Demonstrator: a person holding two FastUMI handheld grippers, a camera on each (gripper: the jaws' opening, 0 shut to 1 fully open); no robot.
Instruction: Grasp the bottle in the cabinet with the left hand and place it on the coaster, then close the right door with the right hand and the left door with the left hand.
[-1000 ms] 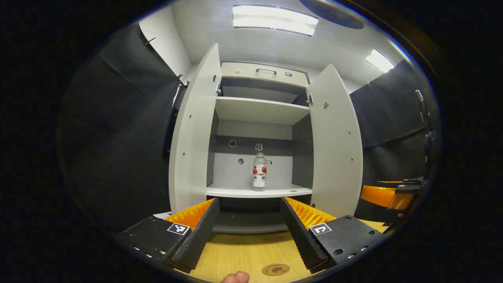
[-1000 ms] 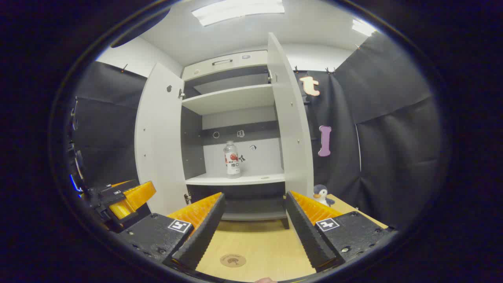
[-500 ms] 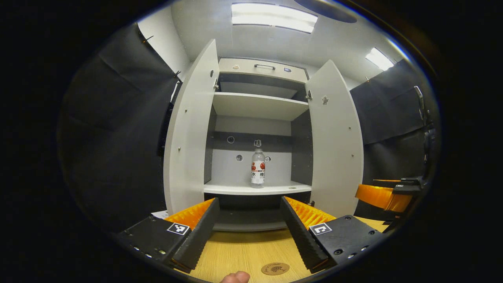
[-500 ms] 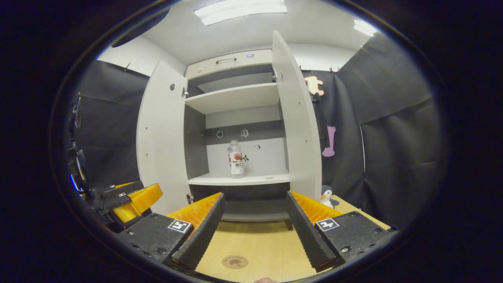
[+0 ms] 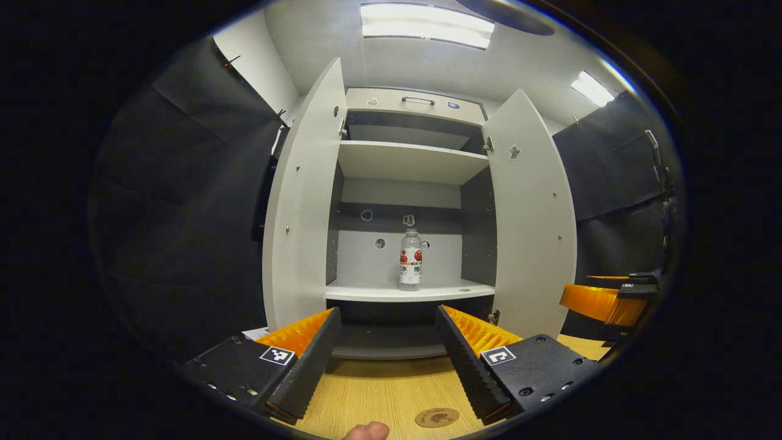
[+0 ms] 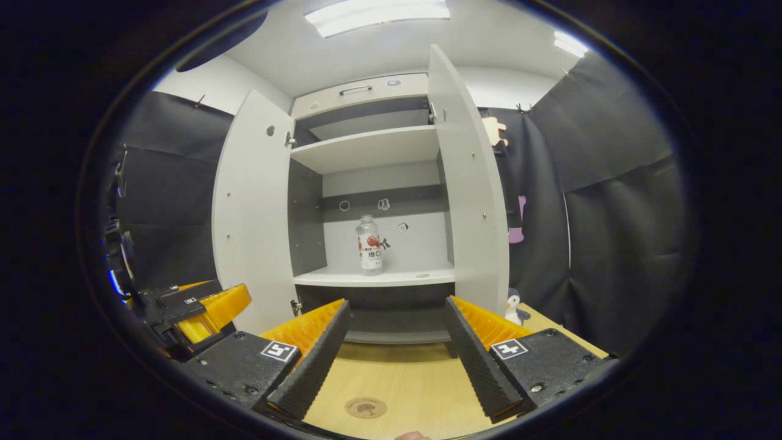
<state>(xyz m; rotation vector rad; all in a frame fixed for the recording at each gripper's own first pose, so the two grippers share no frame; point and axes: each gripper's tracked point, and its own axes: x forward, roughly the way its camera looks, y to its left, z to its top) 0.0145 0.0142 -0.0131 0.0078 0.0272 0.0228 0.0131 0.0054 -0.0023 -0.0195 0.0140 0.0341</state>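
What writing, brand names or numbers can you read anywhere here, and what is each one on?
On the bottle: a label with printed characters, too small to read.
On the coaster: a stamped emblem, too blurred to read.
On the square tags: black-and-white patterns, no words.
No text here reads clearly enough to quote.

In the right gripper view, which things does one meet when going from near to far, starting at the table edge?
Coaster on the table → right gripper, jaws open → open cabinet doors, left door and right door → bottle upright on the cabinet shelf → cabinet back wall.
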